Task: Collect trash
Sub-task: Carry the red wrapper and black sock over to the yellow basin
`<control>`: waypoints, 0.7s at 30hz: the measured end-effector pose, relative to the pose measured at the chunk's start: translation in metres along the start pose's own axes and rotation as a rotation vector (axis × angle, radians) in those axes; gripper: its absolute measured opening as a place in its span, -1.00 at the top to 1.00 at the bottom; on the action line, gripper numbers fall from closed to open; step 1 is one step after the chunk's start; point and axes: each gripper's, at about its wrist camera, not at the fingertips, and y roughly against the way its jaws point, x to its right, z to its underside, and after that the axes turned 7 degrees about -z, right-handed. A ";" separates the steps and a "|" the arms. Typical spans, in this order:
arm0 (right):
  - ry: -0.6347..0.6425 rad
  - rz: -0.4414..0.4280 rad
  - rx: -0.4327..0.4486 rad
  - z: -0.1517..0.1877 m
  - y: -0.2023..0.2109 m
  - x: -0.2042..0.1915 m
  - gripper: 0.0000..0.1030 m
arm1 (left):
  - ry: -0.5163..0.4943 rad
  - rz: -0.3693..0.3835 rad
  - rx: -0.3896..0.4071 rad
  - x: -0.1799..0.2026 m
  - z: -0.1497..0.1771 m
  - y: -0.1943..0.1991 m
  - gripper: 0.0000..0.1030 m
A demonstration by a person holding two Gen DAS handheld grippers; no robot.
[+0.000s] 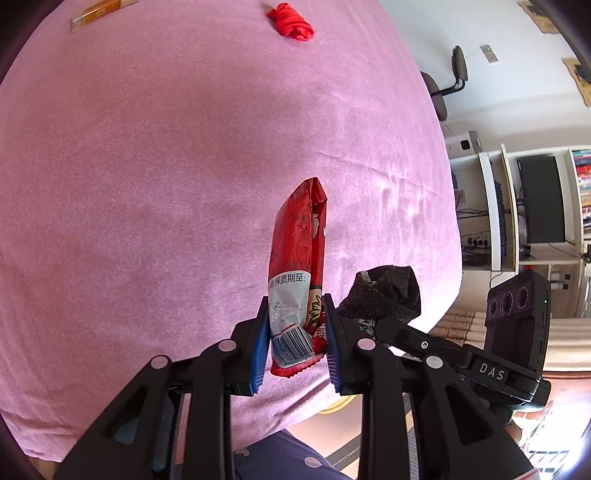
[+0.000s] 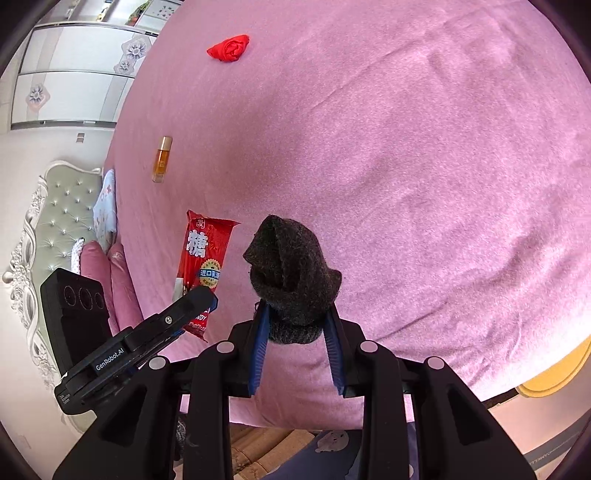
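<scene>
Left wrist view: the left gripper has its jaws clenched on a red foil candy wrapper, lifted at centre frame above a pink bedspread. Right wrist view shows the right gripper grasping a dark grey knitted sock at centre. A crumpled red plastic bag lies upper left, an amber glass bottle below it.

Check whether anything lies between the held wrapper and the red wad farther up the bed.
Nothing visible does. The left gripper is shut on the wrapper, and only bare pink bedspread stretches from it to the red wad. The bottle lies off to the side, and the right gripper holds a dark sock.
</scene>
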 end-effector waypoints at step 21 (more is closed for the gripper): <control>-0.273 0.023 0.262 0.123 0.192 0.191 0.45 | -0.396 0.036 -0.233 0.233 0.145 -0.100 0.47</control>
